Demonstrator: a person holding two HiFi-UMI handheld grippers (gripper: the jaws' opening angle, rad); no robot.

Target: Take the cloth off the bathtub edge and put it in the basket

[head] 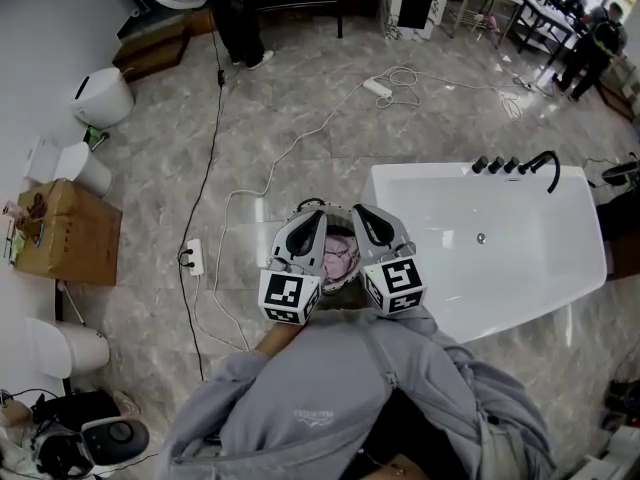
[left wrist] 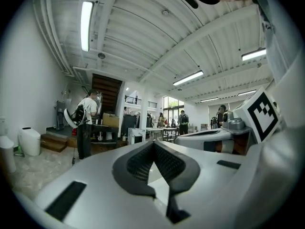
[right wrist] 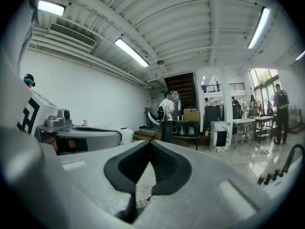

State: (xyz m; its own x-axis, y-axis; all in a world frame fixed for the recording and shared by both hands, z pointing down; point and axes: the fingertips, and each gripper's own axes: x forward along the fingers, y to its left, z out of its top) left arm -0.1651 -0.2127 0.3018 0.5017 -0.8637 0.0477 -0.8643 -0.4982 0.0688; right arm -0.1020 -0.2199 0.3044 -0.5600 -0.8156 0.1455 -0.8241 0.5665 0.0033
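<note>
**Floor, left side.** A cardboard box (head: 65,233) and a power strip (head: 193,256) with its cables lie well apart from the work area. Neither plays a part in the task.

**Left gripper** (head: 312,218). It is held roughly level in front of the person, just beside its partner. The left gripper view shows its pads (left wrist: 138,165) pressed together at the tips. Nothing is between them.

**Cloth and basket.** Between and below the two grippers, a pinkish cloth (head: 340,256) shows inside a round dark rim. This rim is judged to be the basket (head: 336,286). The grippers hide most of both, so the identification is not certain. The basket stands on the floor just beside the left end of the bathtub (head: 430,171).

**Right gripper** (head: 362,216). Its claw is also pressed together and empty, as the right gripper view confirms.

**Bathtub.** The visible rim is bare, with no cloth on it. Black tap fittings (head: 515,165) sit on the far edge.

**Procedure.** The cloth appears delivered, so the step in hand is judged to be clearing the basket.
1. Hold both claws pressed together so that no fold is caught.
2. Lift straight up, away from the rim.
3. Check from above that no corner of the cloth hangs over the basket rim.
4. Check the near tub edge, which the person's sleeve hides.
</note>
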